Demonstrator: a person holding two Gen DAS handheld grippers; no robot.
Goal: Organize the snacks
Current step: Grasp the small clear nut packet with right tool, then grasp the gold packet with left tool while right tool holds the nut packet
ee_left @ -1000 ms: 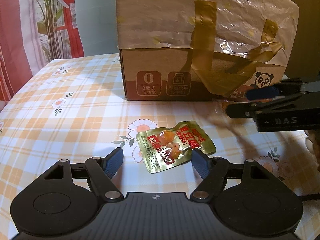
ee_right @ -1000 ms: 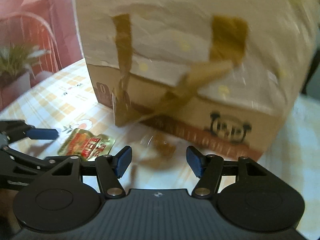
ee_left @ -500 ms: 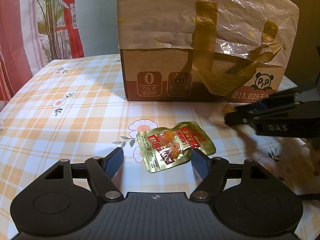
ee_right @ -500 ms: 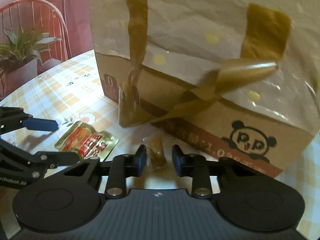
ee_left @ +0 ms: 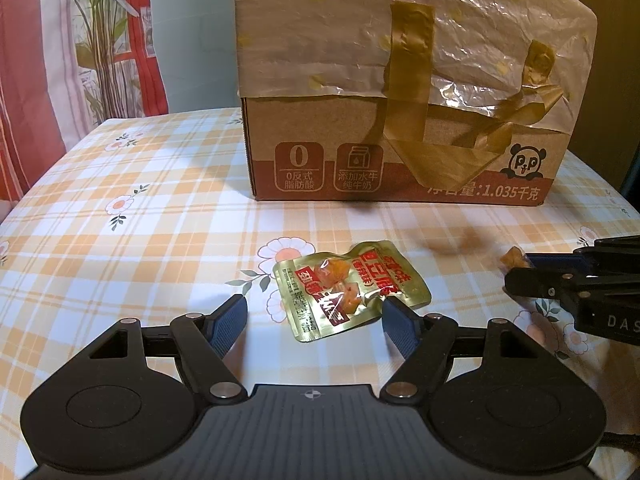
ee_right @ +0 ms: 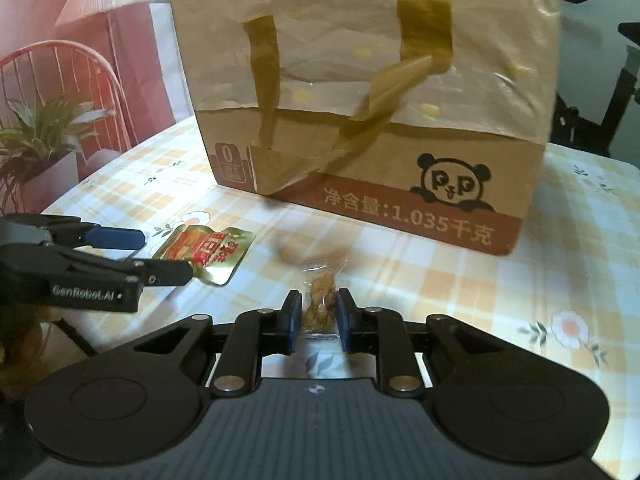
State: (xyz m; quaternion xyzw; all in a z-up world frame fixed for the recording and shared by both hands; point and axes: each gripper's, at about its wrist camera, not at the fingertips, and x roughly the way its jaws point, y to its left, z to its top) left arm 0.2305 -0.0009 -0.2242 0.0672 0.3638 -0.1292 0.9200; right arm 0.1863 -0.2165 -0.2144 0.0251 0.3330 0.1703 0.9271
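Note:
A gold snack pouch (ee_left: 347, 289) with red lettering lies flat on the checked tablecloth, just ahead of my open left gripper (ee_left: 314, 322); it also shows in the right wrist view (ee_right: 206, 251). My right gripper (ee_right: 318, 318) is shut on a small clear-wrapped brown snack (ee_right: 319, 298) and holds it above the table. In the left wrist view the right gripper (ee_left: 516, 270) is at the far right, with the small snack (ee_left: 511, 258) poking out of its tips. The cardboard box (ee_left: 396, 168) lined with a plastic bag stands behind.
The box (ee_right: 384, 184) fills the back of the table. The tablecloth (ee_left: 132, 240) runs to an edge on the left; a potted plant (ee_right: 36, 140) and red chair stand beyond it. The left gripper (ee_right: 160, 258) reaches in from the left in the right wrist view.
My right gripper closed on the small wrapped snack near the box's foot and pulled back from the box, lifting it. The left gripper and the gold pouch stayed put.

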